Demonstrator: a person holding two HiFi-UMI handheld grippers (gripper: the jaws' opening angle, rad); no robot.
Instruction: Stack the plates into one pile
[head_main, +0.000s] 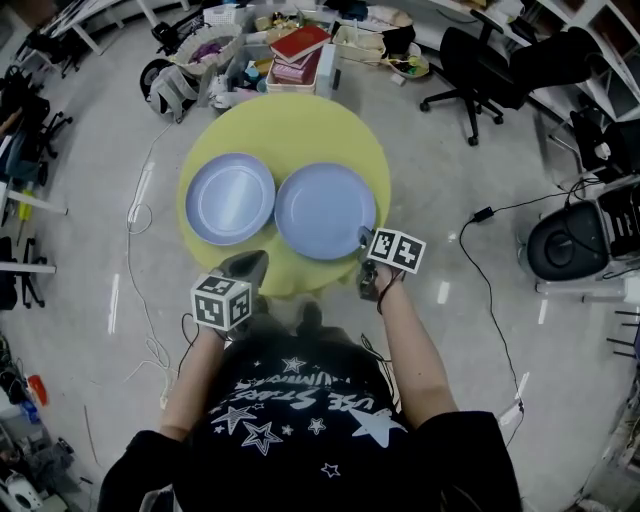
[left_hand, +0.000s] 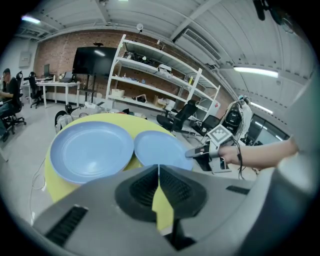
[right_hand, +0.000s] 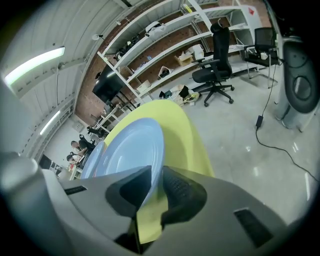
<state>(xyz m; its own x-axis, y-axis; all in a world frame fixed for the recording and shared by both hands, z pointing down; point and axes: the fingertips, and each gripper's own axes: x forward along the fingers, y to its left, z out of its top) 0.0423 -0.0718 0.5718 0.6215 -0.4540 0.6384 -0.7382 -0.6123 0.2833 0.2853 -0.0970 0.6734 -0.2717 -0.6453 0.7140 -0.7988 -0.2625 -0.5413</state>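
While jaws stand narrow, right gripper (right_hand: 156, 174) pinches plate (right_hand: 131, 150).

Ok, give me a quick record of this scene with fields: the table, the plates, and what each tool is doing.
table: round, yellow
plates: two, blue, side by side, not stacked
left plate: flat on the table, untouched
right plate: near rim sits between the right tool's jaws
left tool: jaws together, empty, by the table's near edge
right tool: closed on the right plate's rim
pile: not begun
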